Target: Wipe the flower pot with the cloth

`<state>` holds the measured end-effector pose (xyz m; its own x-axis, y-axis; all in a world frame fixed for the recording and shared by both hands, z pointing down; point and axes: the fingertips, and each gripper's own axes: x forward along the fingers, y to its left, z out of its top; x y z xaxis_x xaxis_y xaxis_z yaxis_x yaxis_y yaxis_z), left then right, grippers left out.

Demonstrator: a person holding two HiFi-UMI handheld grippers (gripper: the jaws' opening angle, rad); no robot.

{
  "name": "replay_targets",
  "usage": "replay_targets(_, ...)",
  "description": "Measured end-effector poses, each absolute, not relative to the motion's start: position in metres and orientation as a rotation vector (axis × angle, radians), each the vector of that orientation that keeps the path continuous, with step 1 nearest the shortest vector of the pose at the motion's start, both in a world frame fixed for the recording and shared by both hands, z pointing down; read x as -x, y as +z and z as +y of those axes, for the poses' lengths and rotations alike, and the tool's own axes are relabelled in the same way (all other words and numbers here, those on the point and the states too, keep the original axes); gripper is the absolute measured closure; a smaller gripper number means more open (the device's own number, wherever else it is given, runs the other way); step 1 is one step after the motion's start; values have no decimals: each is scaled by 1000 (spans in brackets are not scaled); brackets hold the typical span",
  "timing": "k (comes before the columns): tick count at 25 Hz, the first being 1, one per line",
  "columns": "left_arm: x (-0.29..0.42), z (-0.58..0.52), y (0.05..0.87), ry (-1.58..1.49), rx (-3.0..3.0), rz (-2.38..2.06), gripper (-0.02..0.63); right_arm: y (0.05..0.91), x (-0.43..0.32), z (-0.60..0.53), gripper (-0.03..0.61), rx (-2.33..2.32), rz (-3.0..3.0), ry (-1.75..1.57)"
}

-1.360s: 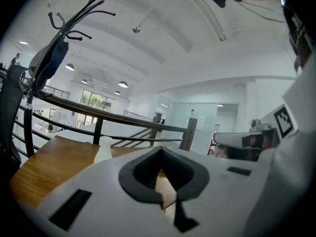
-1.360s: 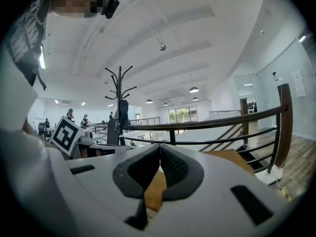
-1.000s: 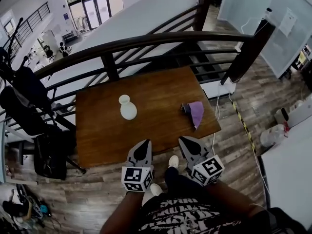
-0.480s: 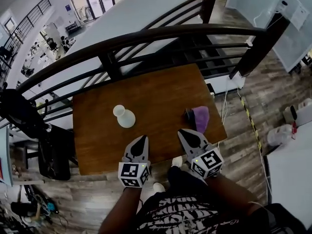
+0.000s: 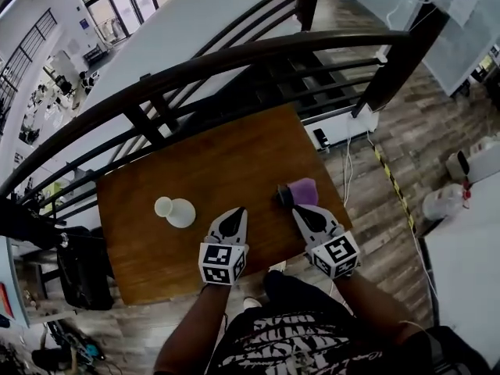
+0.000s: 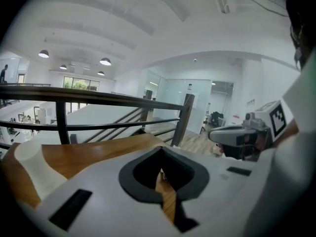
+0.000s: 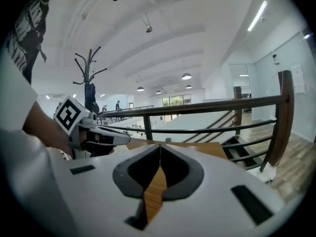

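Surface: brown wood-grain surface (image 5: 226, 158), mezzanine | Progress: judged unstarted; left gripper (image 5: 233, 219) and right gripper (image 5: 302, 214) both closed, empty, above near edge | Cloth (image 5: 303, 190): purple, soft, crumpled, just beyond right gripper; ungrasped | Flower pot (image 5: 178, 212): white, smooth, round-bellied, narrow-necked, standing left; unwiped | Far: dark curved railing (image 5: 234, 59)

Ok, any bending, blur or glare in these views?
Head view: strong wide-angle bending, the railing bows into an arc, the corners go dark, and the table is evenly lit. Left gripper view: the pot at the left edge is soft and out of focus, with a black rim round the frame. Right gripper view: the ceiling light strip glares.
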<state>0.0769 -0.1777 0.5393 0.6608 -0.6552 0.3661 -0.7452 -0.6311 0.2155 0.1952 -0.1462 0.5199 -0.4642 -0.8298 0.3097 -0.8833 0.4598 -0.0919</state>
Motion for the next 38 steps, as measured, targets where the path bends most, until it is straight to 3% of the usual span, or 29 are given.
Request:
replay_targets(8, -132, -206, 559, 439, -2510, -1008, 615, 562, -242, -175, 569, -1448, -2426, 469)
replay_targets(12, -138, -224, 573, 463, -2481, -1028, 615, 591, -259, -190, 472, -1417, -2369, 559)
replay_targets(22, -146, -239, 613, 637, -2470, -981, 615, 687, -262, -205, 313, -1114, -2060, 599)
replay_targets(27, -141, -234, 623, 664, -2453, -944, 615, 726, -267, -203, 285, -1016, -1890, 519)
replay_targets(38, -110, -221, 612, 657, -2460, -900, 615, 763, -276, -196, 306, -1035, -1790, 682)
